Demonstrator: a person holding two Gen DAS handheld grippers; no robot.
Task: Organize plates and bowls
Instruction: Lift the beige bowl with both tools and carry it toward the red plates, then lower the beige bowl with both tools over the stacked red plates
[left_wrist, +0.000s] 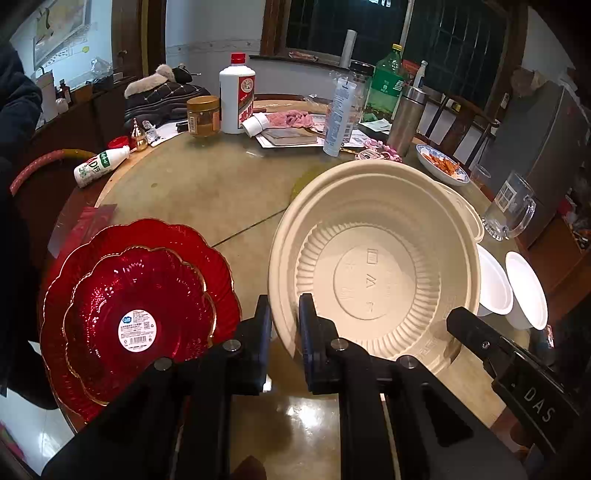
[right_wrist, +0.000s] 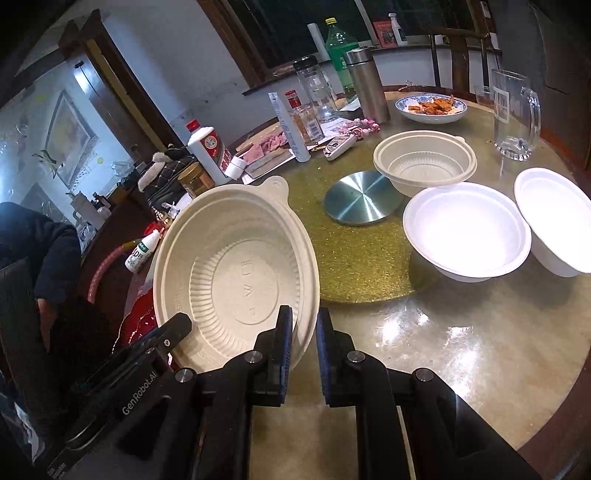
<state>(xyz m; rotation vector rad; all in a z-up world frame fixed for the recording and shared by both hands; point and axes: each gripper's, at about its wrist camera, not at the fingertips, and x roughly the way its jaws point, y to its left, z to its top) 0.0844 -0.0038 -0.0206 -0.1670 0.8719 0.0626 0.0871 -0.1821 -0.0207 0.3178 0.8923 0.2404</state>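
A large cream bowl (left_wrist: 376, 258) is held tilted above the table by both grippers; it also shows in the right wrist view (right_wrist: 236, 273). My left gripper (left_wrist: 284, 317) is shut on its near-left rim. My right gripper (right_wrist: 304, 332) is shut on its right rim, and its finger (left_wrist: 476, 332) shows in the left wrist view. A small red scalloped plate (left_wrist: 140, 317) lies stacked on a larger red plate (left_wrist: 207, 243) at the table's left edge. A second cream bowl (right_wrist: 424, 162) stands behind two white bowls (right_wrist: 465, 229) (right_wrist: 557, 225).
A round steel disc (right_wrist: 364, 197) lies on a gold mat (right_wrist: 354, 258). A glass mug (right_wrist: 515, 114), a blue dish of food (right_wrist: 430, 107), bottles (left_wrist: 236, 96), a jar (left_wrist: 203, 116) and a steel flask (right_wrist: 365, 85) crowd the far side. A person in dark clothes (right_wrist: 40, 258) sits at the left.
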